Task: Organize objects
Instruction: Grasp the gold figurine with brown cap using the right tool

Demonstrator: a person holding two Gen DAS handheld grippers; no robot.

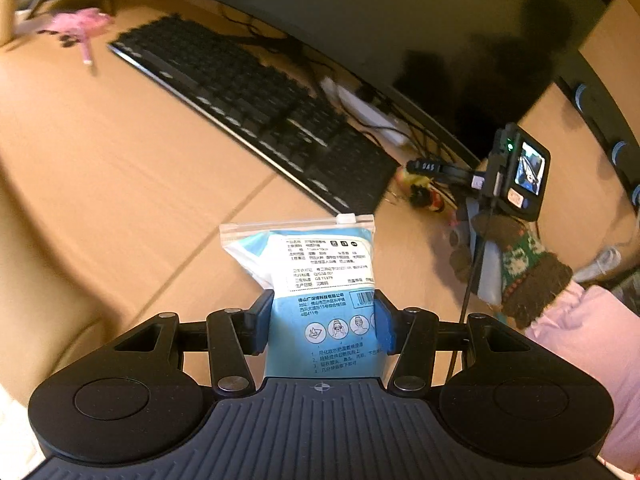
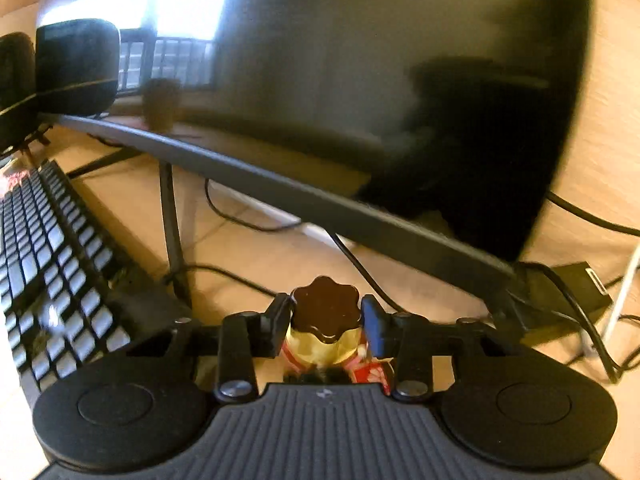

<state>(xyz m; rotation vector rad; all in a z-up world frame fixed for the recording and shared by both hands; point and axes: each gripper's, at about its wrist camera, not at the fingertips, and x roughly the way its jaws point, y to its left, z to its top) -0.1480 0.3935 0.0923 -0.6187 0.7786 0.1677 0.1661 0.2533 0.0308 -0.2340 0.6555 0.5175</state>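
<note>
Between the jaws of the left gripper [image 1: 324, 320] sits a clear zip pouch [image 1: 316, 284], pale blue inside with a white label printed in dark characters. Beyond the jaws lie a black keyboard [image 1: 256, 108] and tan desk [image 1: 100, 160]. Right of them, a glove [image 1: 524, 264] shows brown wool with a green-and-white pattern. Between the right gripper's [image 2: 325, 322] jaws, a bottle [image 2: 326, 330] has a dark brown scalloped cap, gold neck and red-and-white wrap.

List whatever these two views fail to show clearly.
- Blue zip pouch, left wrist view: bottom hidden by the left hand-held gripper; small print unreadable.
- Small jar, right wrist view: lower body hidden behind the right hand-held gripper; label blurred.
- Pink object, left wrist view: motion-blurred, unidentifiable.
- Keyboard, right wrist view: cut by left edge.
</note>
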